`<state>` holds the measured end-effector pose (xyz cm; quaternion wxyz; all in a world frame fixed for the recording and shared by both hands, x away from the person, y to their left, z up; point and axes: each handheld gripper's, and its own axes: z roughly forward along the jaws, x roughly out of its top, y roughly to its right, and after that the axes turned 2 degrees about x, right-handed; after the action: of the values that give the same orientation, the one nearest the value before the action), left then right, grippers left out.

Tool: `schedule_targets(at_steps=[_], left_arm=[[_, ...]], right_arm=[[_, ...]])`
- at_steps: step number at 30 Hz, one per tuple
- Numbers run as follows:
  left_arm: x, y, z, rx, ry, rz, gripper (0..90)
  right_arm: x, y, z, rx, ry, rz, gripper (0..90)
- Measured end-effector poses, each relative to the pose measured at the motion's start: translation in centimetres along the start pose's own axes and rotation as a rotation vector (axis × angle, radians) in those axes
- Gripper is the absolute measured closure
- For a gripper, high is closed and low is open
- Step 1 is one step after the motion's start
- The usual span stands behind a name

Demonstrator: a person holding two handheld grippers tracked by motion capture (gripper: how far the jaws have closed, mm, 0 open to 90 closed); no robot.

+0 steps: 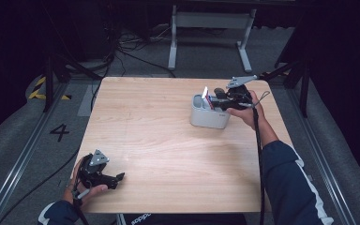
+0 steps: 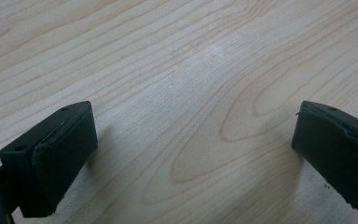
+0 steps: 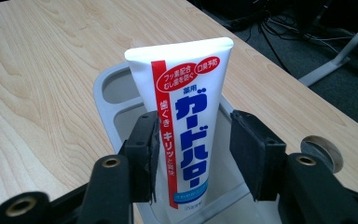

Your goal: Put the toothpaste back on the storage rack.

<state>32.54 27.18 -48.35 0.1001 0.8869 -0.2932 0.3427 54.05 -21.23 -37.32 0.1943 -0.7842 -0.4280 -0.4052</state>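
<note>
Toothpaste [image 3: 186, 126] stands upright in a grey holder [image 1: 209, 115] near the far right corner of the surface [image 1: 168, 140], its flat crimped end up, white with a red stripe and blue lettering. In my right gripper view the tube sits between the two fingers [image 3: 142, 154]. The left one lies against the tube's red edge, while the right one shows a narrow gap beside the tube, so I read the right gripper [image 3: 193, 156] as around the tube but not squeezing it — I cannot tell for certain whether it presses. From the high view the right gripper [image 1: 218, 99] reaches over the holder from the right edge side, with my right hand [image 1: 246, 110] behind it and a dark sleeve with a white stripe running back toward the near edge. The holder has a smaller compartment [image 3: 121, 88] at its far end; the tube is in the larger one.

My left gripper [image 1: 117, 178] rests low at the near left corner of the surface, held by my left hand [image 1: 86, 187]. Its fingers [image 2: 56, 158] are spread wide — released, with only bare wood grain between them.
</note>
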Motion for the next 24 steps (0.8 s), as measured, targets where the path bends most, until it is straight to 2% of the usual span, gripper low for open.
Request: schedule_targets(at_steps=[6,13,18,24], left_arm=[[0.0,0.0,0.0,0.001,0.0,0.005,0.4],[0.0,0.0,0.0,0.001,0.0,0.005,0.4],[0.0,0.0,0.0,0.0,0.0,-0.002,0.4],[0.0,0.0,0.0,0.0,0.0,0.002,0.4]], right_arm=[[-0.1,-0.3,-0.5,-0.002,-0.003,-0.002,48.1],[-0.4,-0.8,-1.5,-0.029,-0.029,-0.006,43.0],[-0.7,-1.1,-2.4,-0.055,-0.027,-0.007,40.4],[-1.3,-1.8,-3.7,-0.078,-0.029,-0.037,39.1]])
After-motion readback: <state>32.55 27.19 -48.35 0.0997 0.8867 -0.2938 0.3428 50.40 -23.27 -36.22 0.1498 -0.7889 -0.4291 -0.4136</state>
